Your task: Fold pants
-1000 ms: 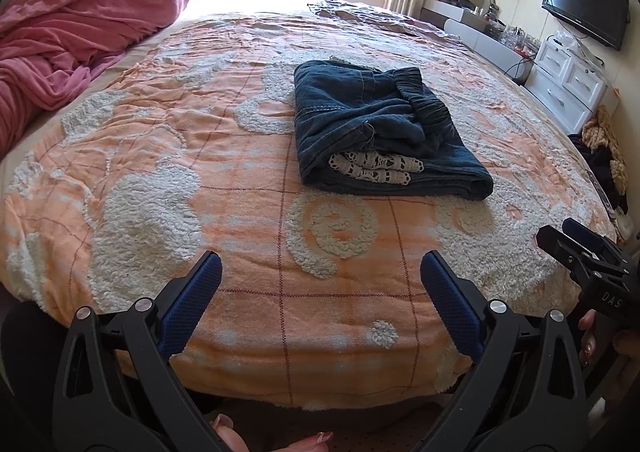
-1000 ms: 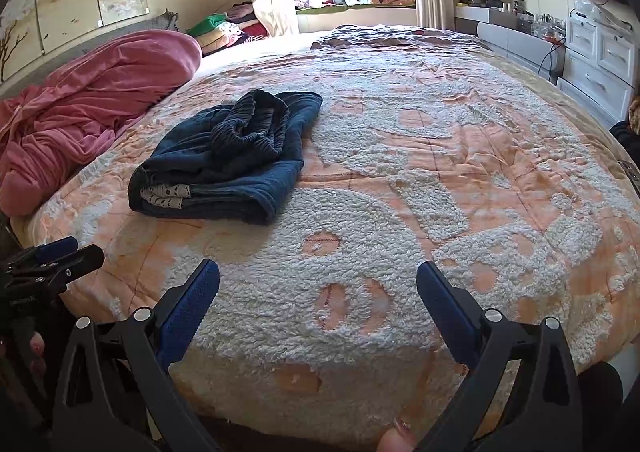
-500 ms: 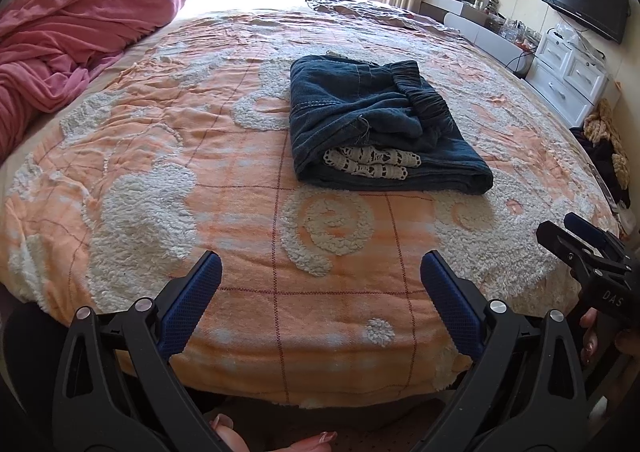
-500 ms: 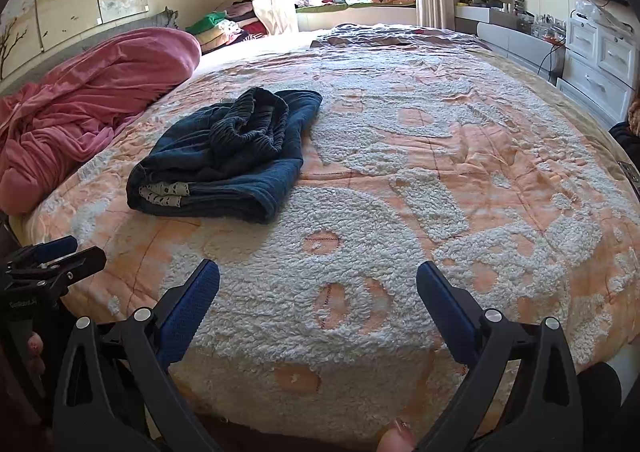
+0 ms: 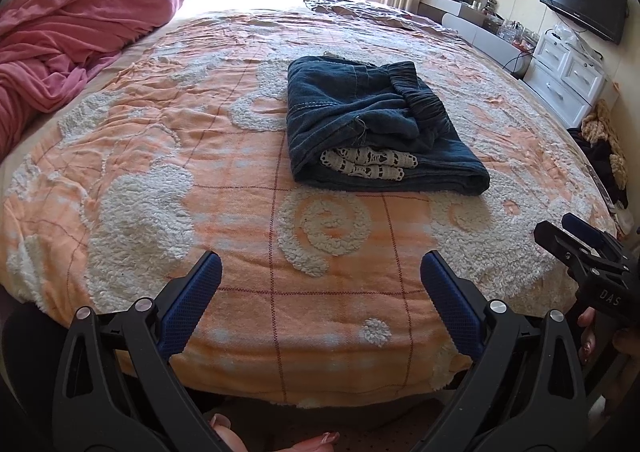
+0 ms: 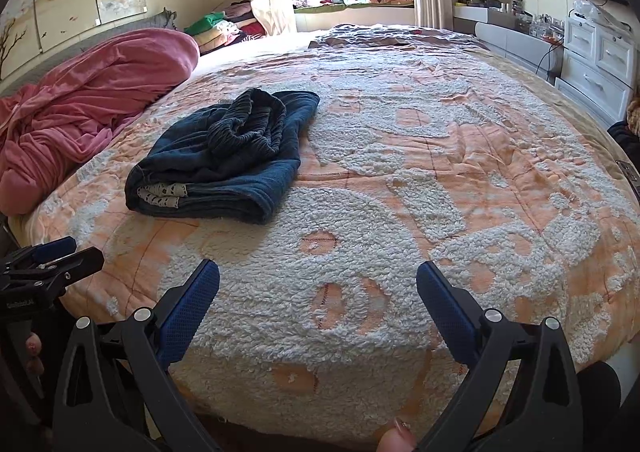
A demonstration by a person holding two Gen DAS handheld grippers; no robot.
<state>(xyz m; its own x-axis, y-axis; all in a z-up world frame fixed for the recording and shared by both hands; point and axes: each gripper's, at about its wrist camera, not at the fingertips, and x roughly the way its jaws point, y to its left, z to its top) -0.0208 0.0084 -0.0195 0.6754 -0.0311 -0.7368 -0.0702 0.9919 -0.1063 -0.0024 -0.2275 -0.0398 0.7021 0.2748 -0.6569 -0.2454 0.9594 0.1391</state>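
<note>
The dark blue pants [image 5: 372, 123] lie folded into a thick bundle in the middle of the bed, with white lace trim showing at the near edge and the elastic waistband bunched on top. They also show in the right wrist view [image 6: 228, 155], at the left. My left gripper [image 5: 320, 288] is open and empty above the bed's near edge, well short of the pants. My right gripper [image 6: 318, 292] is open and empty, to the right of the pants and apart from them. Each gripper shows at the edge of the other's view.
The bed carries an orange and white fleecy blanket [image 5: 160, 171]. A pink duvet [image 5: 72, 31] is heaped at the left. A white dresser [image 5: 568, 71] and a wall TV [image 5: 584, 7] stand at the right. Clothes are piled by the window [image 6: 224, 27].
Both grippers stay open and empty. The left wrist view has tilted slightly, so the pants sit a little lower and closer. The right view is nearly unchanged.
</note>
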